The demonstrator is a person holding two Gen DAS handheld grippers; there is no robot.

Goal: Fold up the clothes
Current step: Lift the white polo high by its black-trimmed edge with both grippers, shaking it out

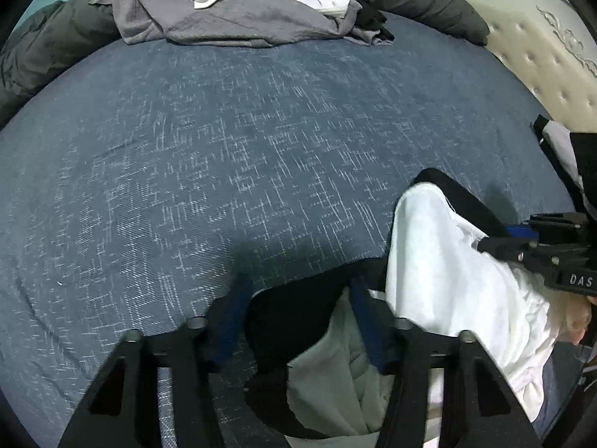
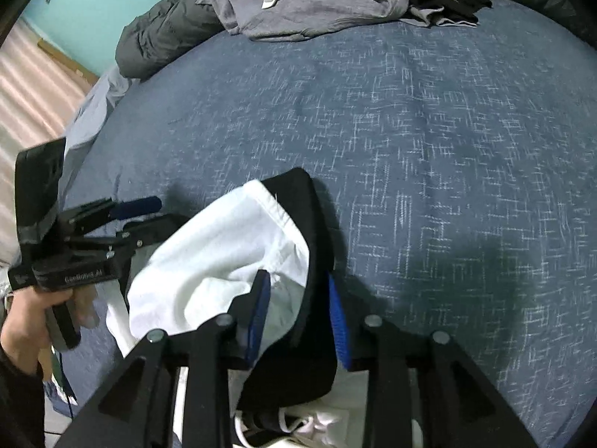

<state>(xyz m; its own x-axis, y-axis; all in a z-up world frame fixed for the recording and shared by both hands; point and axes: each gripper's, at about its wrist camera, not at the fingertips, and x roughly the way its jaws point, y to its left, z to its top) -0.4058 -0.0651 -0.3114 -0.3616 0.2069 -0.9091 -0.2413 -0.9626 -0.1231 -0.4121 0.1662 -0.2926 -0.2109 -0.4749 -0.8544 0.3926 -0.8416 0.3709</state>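
A white garment with a black trim band lies bunched at the near edge of the blue patterned bed. My left gripper stands open, its blurred blue pads wide apart, with the black part and a shadowed white fold between them. In the right wrist view the left gripper sits at the garment's left side. My right gripper is shut on the black band and the white cloth beside it. In the left wrist view it bites the white cloth from the right.
A pile of grey, white and black clothes lies at the far side. A dark grey duvet runs behind it. A cream tufted headboard is at the right. A hand holds the left gripper.
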